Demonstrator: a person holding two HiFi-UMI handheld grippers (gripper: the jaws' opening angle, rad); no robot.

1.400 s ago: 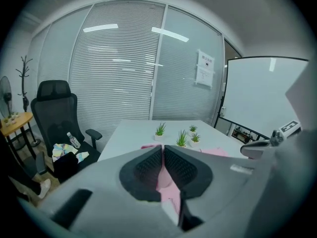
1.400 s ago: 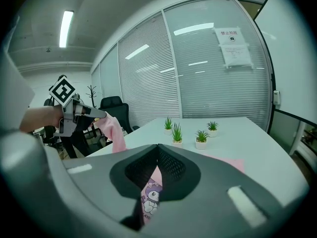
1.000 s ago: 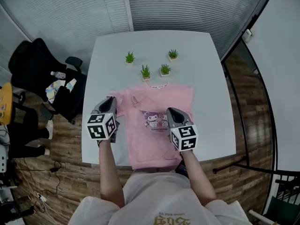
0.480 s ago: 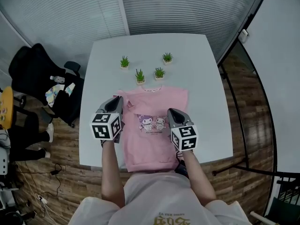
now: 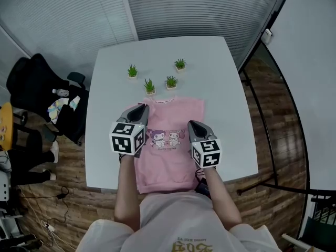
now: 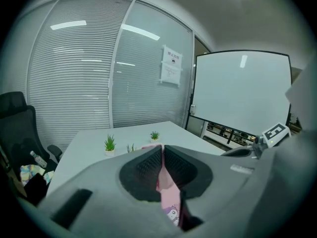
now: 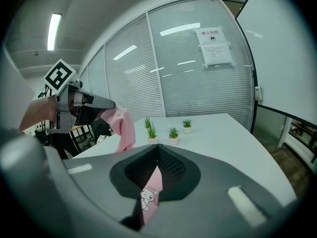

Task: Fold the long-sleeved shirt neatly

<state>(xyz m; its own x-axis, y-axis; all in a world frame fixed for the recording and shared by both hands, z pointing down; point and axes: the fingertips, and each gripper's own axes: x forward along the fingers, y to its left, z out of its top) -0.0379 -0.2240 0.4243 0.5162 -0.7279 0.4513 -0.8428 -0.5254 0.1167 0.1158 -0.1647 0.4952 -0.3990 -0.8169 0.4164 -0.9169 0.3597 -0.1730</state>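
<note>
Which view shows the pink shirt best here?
Head view: most of the shirt shows, lying on the table. The left gripper view shows only a pink strip pinched in the left tongs; the right gripper view, a strip in the right tongs plus a lifted fold.

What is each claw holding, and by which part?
Both grip the pink shirt: left claw pinches its left-side edge, lifted; right claw pinches fabric near its right side.
</note>
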